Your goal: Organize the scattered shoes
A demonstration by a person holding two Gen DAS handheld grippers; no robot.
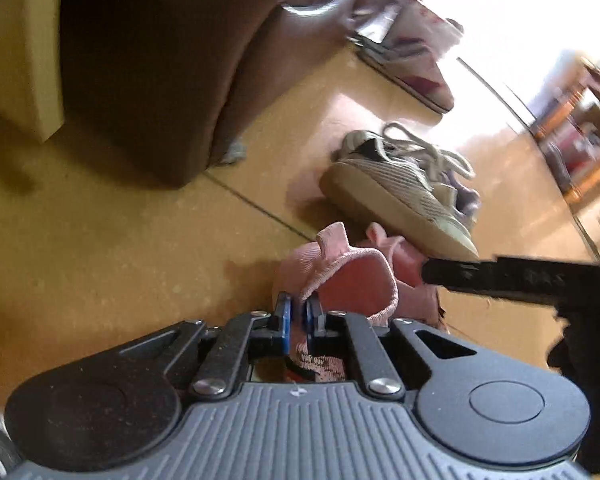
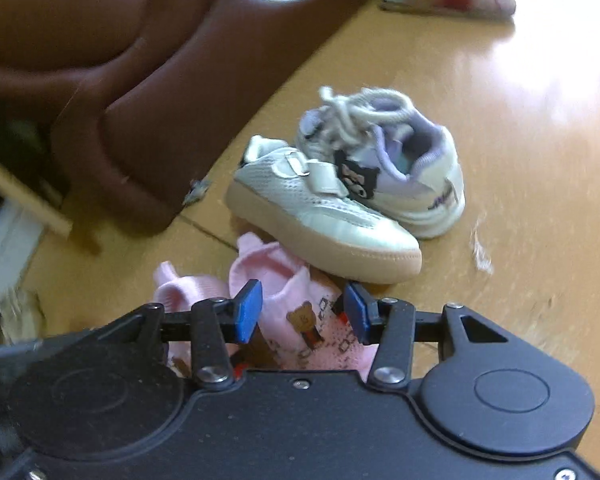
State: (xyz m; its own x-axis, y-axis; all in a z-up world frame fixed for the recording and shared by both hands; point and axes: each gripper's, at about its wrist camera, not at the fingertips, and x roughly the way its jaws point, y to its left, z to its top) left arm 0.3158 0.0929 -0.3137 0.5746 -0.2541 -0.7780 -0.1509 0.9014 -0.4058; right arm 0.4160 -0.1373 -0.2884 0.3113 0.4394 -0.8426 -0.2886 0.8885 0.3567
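Two pink knit baby shoes lie on the tan floor. My left gripper (image 1: 299,312) is shut on the collar edge of one pink shoe (image 1: 352,284). My right gripper (image 2: 302,314) is open, its blue pads on either side of the other pink shoe (image 2: 300,312), the one with a bear print. Just beyond lie a white strap sneaker (image 2: 320,216) and a white-and-purple laced sneaker (image 2: 412,168), touching each other. In the left wrist view the white sneaker (image 1: 396,196) lies on its side, with the right gripper's black finger (image 1: 500,276) reaching in from the right.
A brown leather sofa (image 1: 160,72) stands at the left and back, also in the right wrist view (image 2: 140,80). A pink-and-white slipper (image 1: 412,60) lies farther back. A shelf (image 1: 580,140) stands at the far right. Bright glare covers the floor beyond.
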